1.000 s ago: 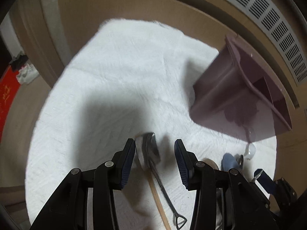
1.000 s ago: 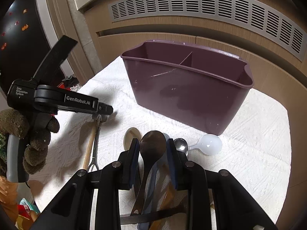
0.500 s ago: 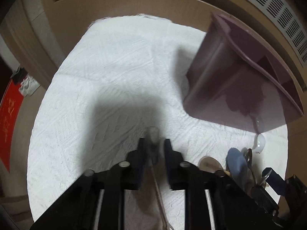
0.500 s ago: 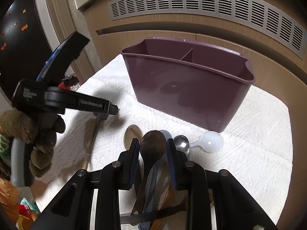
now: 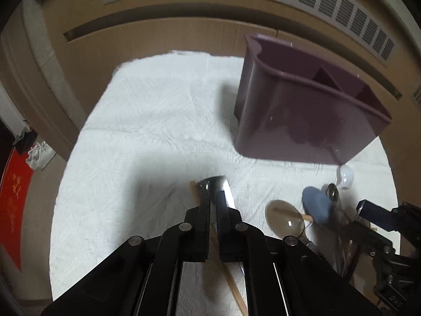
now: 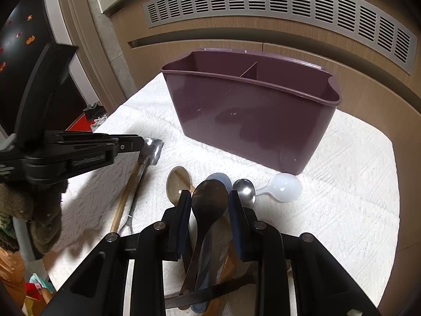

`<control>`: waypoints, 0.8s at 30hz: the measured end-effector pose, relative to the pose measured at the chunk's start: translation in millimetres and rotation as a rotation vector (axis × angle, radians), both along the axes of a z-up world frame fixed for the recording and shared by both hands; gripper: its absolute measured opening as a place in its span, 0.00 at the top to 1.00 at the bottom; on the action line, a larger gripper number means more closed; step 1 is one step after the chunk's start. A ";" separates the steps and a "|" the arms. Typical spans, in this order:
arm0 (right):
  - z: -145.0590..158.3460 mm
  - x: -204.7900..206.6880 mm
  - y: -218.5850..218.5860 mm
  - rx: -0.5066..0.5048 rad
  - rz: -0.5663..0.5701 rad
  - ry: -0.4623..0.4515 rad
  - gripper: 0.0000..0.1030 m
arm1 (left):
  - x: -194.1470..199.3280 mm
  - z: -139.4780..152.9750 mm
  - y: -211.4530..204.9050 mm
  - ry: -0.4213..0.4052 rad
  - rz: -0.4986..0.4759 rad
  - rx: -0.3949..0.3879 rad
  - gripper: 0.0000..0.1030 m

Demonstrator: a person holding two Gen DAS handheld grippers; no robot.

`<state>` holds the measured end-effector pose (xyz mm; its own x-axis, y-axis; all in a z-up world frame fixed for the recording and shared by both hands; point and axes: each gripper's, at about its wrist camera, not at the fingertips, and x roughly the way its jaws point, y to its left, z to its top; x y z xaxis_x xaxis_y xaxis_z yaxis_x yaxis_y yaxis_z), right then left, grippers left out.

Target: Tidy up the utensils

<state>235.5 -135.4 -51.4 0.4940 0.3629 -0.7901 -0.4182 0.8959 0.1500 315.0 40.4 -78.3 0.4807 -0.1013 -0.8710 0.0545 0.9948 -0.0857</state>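
Metal scoop (image 5: 214, 184) between left claw (image 5: 213, 205) tips

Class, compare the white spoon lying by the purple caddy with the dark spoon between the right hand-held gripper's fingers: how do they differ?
The white spoon is pale and translucent; the dark spoon is brown and glossy. The white spoon lies alone on the white cloth beside the purple caddy; the dark spoon rests on a pile of utensils. Both have their bowls facing up.

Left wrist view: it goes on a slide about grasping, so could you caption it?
Left gripper shut on metal scoop, purple caddy standing beyond.
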 end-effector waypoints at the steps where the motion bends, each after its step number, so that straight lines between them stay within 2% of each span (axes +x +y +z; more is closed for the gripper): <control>1: 0.3 -0.9 -0.1 0.001 -0.002 0.001 0.75 | 3.2 -3.3 -0.5 0.015 0.002 -0.010 0.86; 2: 0.7 -1.8 -0.2 0.002 -0.002 0.001 0.75 | 3.8 -4.9 -1.8 0.021 0.010 -0.015 0.74; 4: 1.1 -3.2 -0.9 0.004 -0.003 -0.002 0.75 | 7.0 -7.8 -4.6 0.024 0.047 -0.006 0.57; 9: 0.9 -6.1 -4.8 0.020 -0.005 -0.002 0.75 | 17.0 -22.4 -3.9 0.059 0.120 0.028 0.56; 11: 1.8 -7.8 -6.4 0.025 -0.003 -0.006 0.75 | 16.6 -24.5 -5.3 0.054 0.108 0.030 0.56; 14: 3.5 -10.0 -10.4 0.038 -0.005 -0.016 0.75 | 14.9 -21.0 -14.4 0.061 0.019 -0.051 0.53; 16: 2.3 -9.4 -11.7 0.042 -0.011 -0.023 0.75 | 18.9 -16.2 -13.7 0.069 -0.002 -0.118 0.53; 18: -1.2 -7.6 -12.9 0.050 -0.016 -0.021 0.75 | 23.1 -9.5 -8.0 0.061 0.014 -0.168 0.53; 21: -6.0 -6.1 -15.5 0.062 -0.019 -0.007 0.75 | 27.1 0.2 4.0 0.046 0.070 -0.178 0.53; 24: -10.0 -4.9 -18.0 0.069 -0.020 0.004 0.75 | 30.7 -3.4 10.1 0.110 0.076 -0.208 0.52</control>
<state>230.6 -153.4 -61.4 0.4987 0.4069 -0.7654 -0.3994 0.8915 0.2137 345.6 50.4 -81.7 0.3976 -0.2514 -0.8824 -0.0408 0.9559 -0.2907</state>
